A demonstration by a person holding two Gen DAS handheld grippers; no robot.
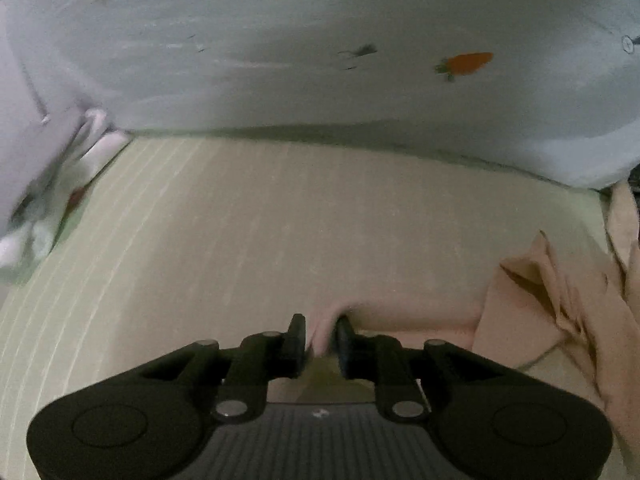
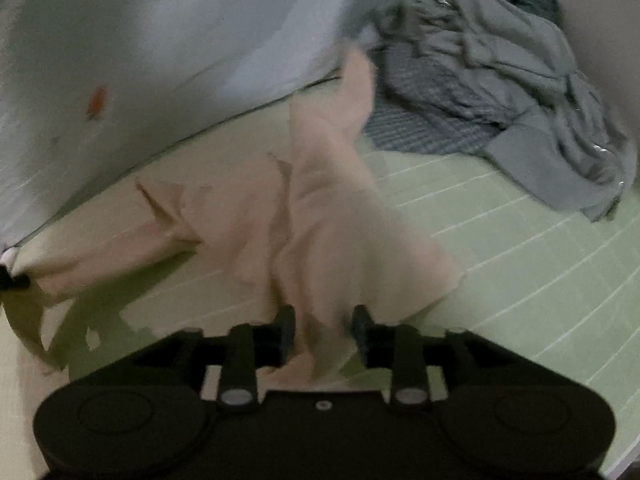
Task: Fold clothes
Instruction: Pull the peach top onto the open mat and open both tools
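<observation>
A pale pink garment (image 1: 520, 320) is stretched between both grippers above a light green striped bed sheet (image 1: 200, 240). My left gripper (image 1: 321, 340) is shut on one edge of it, with a fold pinched between the fingers. In the right wrist view the pink garment (image 2: 320, 200) rises crumpled and blurred in front of my right gripper (image 2: 323, 330). A thick bunch of fabric fills the wider space between its fingers. The garment casts a shadow on the sheet (image 2: 520, 260) beneath it.
A white duvet with small orange carrot prints (image 1: 280, 40) lies bunched along the far side of the bed (image 2: 120, 60). A heap of grey clothes (image 2: 520, 80) sits at the far right on the sheet. White fabric (image 1: 60, 184) lies at the left edge.
</observation>
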